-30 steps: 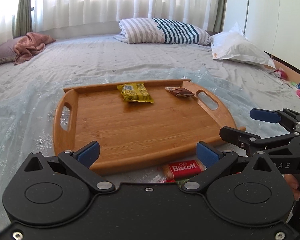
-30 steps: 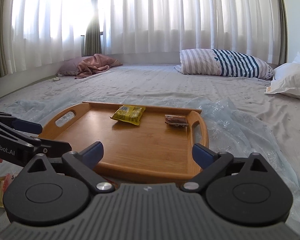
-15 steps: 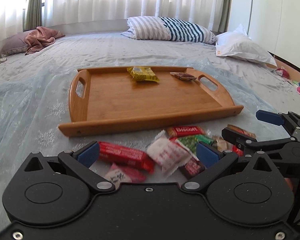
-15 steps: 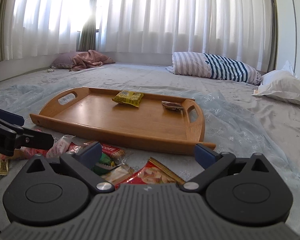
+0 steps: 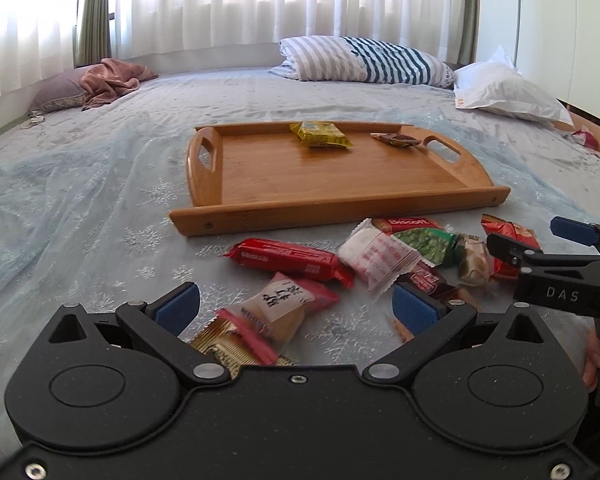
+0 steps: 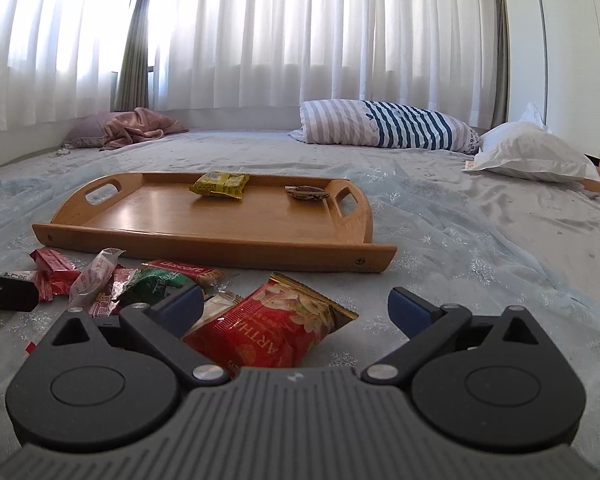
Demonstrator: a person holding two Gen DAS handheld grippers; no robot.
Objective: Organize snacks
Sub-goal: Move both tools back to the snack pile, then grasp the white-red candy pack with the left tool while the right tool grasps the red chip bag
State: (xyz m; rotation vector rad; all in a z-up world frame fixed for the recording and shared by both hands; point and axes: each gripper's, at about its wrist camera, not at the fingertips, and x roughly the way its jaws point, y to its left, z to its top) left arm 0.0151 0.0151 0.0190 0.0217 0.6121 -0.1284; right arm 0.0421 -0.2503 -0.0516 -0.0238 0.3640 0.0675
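Snacks in crinkly wrappers lie scattered on a pale blue bedspread (image 5: 100, 208), just in front of a wooden tray (image 5: 324, 184) with cut-out handles at each end. Two packets already sit on the tray near its far rim: a yellow packet (image 5: 322, 134) in the middle and a small brown packet (image 5: 396, 140) beside the right handle.

Among the loose pile, a long red bar (image 5: 288, 260) lies nearest the tray's front edge, with a white packet printed in red (image 5: 376, 256) to its right, partly overlapping a red Biscoff packet (image 5: 410, 223) and a green pea packet (image 5: 430, 242). A pink and cream packet (image 5: 284, 308) lies closest to the left gripper (image 5: 296, 306), whose blue-padded jaws stand wide apart above it, holding nothing.

The right gripper (image 6: 296, 306) is likewise spread wide and empty, hovering over a large red nut packet (image 6: 268, 330) that lies between its fingers without touching them. In the left view, a hand (image 5: 594, 354) shows at the right edge beneath the right gripper.

At the far side of the bed are a striped pillow (image 5: 364, 65), a white pillow (image 5: 504, 94) and a crumpled pink blanket (image 5: 112, 80), below white curtains (image 6: 300, 40).
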